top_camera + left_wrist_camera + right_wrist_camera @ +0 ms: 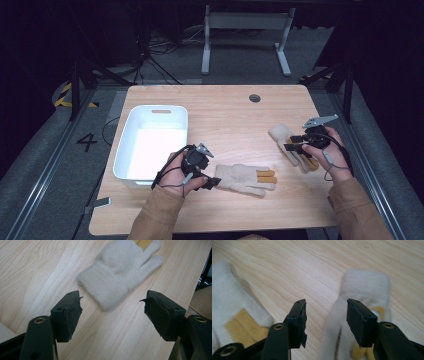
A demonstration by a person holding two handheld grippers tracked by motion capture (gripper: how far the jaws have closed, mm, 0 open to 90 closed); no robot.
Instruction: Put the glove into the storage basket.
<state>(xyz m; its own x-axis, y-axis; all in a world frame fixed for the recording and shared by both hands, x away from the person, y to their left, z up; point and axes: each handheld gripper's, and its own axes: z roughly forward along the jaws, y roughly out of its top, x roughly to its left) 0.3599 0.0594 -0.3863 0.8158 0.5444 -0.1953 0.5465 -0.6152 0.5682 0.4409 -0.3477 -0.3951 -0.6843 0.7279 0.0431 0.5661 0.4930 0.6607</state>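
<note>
Two cream knitted gloves with yellow finger patches lie on the wooden table (230, 115). One glove (245, 178) lies near the front edge, its cuff toward my left gripper (212, 182). In the left gripper view that gripper (112, 307) stands open, with the glove's cuff (110, 287) just beyond its fingertips. The second glove (287, 142) lies at the right under my right gripper (294, 142). In the right gripper view the jaws of that gripper (327, 317) are apart over this glove (364, 285), pads not pressing it. The first glove (232, 307) appears at the left there.
A white plastic bin (127, 145) stands at the table's left, close to my left hand. A round cable hole (254, 98) sits near the far edge. Bare wood lies between the bin and the right glove. A grey desk frame (245, 22) stands on the floor beyond.
</note>
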